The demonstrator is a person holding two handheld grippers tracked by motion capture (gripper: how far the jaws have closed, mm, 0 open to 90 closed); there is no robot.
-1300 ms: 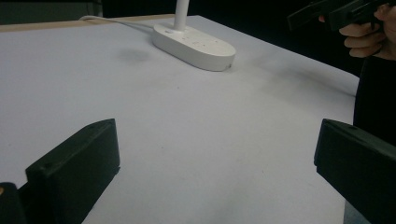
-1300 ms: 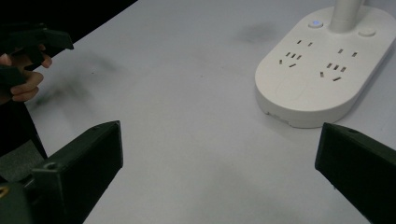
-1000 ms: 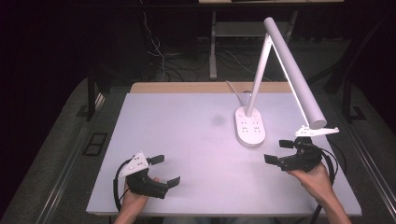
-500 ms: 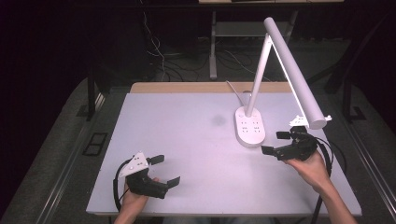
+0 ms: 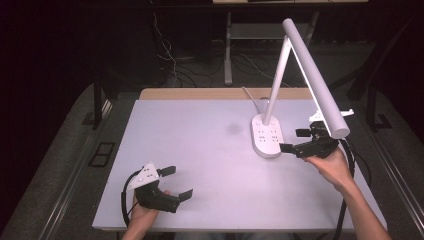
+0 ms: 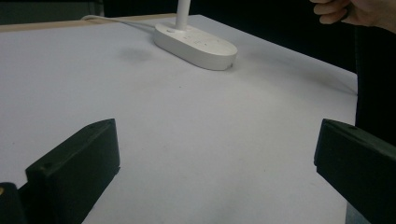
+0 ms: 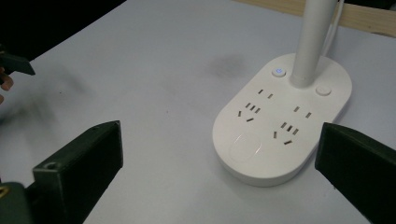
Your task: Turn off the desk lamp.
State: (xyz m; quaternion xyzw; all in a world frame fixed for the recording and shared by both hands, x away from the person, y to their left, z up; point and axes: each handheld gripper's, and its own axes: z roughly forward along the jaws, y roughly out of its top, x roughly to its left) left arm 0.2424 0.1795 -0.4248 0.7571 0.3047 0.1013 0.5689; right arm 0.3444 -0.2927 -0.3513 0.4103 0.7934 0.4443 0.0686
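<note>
At the near edge of the white table (image 5: 200,150), toward seven o'clock in the high view, the left gripper (image 5: 176,184) rests low over the bare top, its jaws spread wide with nothing between them. From its own view the tabletop runs clear ahead to the lamp's base (image 6: 196,45) at about twelve o'clock.

Further in, at roughly three o'clock, the right gripper (image 5: 295,141) hangs just beside the base (image 5: 266,136) of the desk lamp (image 5: 310,75), jaws likewise spread and empty. In the right gripper view the base (image 7: 280,126) lies between the two black jaws: a smooth oval slab with socket slots, a lit button (image 7: 279,72) at its far end, a second plain button (image 7: 322,90) at the post's other side, and the upright post (image 7: 315,37) rising between them.

Beyond, the post leans up to a long light bar (image 5: 312,70) that reaches back over the right hand (image 5: 332,167); a cord (image 5: 252,97) trails off the table's far edge at twelve o'clock.

The lamp looks stiff, hard plastic, likely slippery, and weighted at the base, top-heavy once lifted. The slender post just above the base seems the surest place to pinch; the broad base appears too wide and slick for these jaws, and the hinged bar may swing under pressure.
</note>
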